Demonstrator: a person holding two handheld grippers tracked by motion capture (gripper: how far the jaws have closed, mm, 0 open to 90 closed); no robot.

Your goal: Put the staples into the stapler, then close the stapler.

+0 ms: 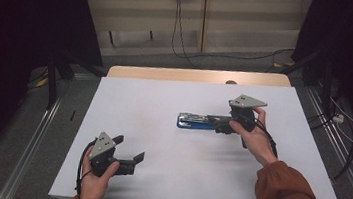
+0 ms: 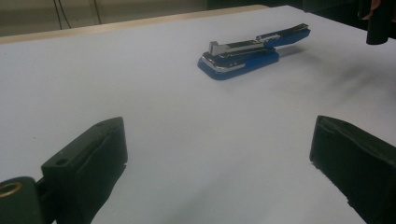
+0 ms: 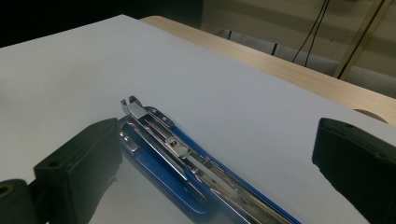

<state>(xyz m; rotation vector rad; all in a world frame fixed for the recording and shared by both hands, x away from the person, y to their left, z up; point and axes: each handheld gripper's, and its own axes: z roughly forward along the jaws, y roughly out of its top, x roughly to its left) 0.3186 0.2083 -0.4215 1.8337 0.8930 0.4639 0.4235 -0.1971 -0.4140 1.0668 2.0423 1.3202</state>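
At the left of the high view we see our left hand-held gripper [image 1: 131,150] near the front left part of the white desk [image 1: 153,107], gripped from below by our left hand [image 1: 95,181], its grey three-cornered plate on top. Its jaws are spread wide and hold nothing; they point toward the middle of the desk. In the left gripper view the two black jaws rise from the bottom corners with bare desk surface between them, and the blue stapler [image 2: 252,51] lies well beyond them, toward the upper right.

Moving right in the high view, the blue stapler [image 1: 197,121] lies flat near the middle of the desk, a little right of centre, its length running left to right. It is swung open: the metal magazine and the blue top arm stretch out from the base in one long line.

Further right, our right hand-held gripper [image 1: 223,124] sits over the right end of the stapler, held by our right hand [image 1: 255,138], which comes out of a rust-orange sleeve [image 1: 289,198]. In the right gripper view its jaws stand wide apart and are not closed on anything; the opened stapler [image 3: 187,163] lies on the desk between and below them, closer to the jaw at the left of that view. We cannot tell whether that jaw touches it.
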